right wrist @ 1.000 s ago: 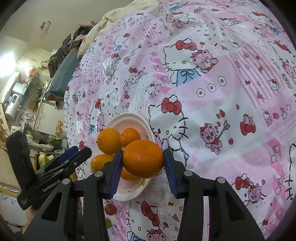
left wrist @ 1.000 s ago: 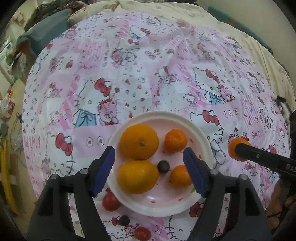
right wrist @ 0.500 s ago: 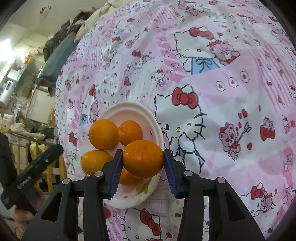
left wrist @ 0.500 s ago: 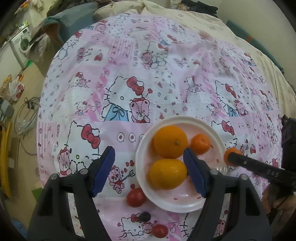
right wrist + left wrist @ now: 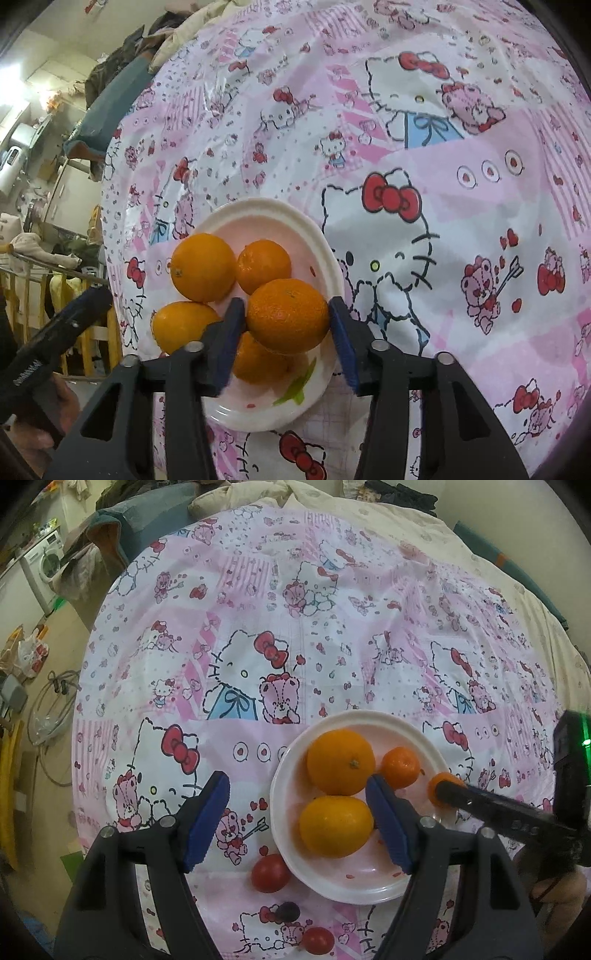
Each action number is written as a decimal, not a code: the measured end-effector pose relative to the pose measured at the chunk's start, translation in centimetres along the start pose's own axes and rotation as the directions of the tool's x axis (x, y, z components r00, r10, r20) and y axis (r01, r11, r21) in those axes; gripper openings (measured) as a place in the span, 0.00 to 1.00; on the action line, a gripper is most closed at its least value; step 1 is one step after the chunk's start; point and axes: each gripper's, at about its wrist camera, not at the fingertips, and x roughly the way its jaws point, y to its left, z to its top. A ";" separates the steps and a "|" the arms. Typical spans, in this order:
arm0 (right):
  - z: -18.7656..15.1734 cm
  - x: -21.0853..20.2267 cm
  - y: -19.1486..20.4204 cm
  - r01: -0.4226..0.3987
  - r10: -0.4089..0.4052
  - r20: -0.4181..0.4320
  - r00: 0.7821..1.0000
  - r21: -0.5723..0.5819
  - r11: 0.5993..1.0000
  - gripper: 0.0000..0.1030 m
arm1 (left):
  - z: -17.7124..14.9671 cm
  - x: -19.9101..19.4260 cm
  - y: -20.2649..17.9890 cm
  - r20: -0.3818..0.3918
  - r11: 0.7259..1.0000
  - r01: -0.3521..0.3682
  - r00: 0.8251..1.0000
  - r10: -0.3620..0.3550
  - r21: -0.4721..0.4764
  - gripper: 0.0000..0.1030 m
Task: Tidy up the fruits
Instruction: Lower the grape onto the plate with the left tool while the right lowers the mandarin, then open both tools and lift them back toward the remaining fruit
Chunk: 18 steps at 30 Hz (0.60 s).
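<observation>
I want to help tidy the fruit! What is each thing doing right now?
Right gripper: opening, an orange between its pads, over the plate.
Left gripper: open, empty.
Plate: on the tablecloth, holding oranges.
Two tomatoes: off the plate, on the cloth.
Dark grape: off the plate, between the tomatoes.

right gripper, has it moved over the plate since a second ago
Yes. The right gripper with its orange came further in over the white plate, toward the oranges lying there; its jaws are opening.
</observation>
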 end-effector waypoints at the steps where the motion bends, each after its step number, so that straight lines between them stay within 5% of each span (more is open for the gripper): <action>1: 0.0 -0.2 0.1 -0.002 0.002 0.013 1.000 -0.005 1.000 0.60 | -0.1 0.1 0.0 -0.004 1.000 -0.002 1.000 0.002 0.001 0.71; 18: -0.6 -3.4 1.1 -0.019 0.020 0.080 0.997 -0.014 1.000 0.63 | -1.1 -0.9 0.6 0.007 1.000 -0.024 1.000 0.024 -0.002 0.71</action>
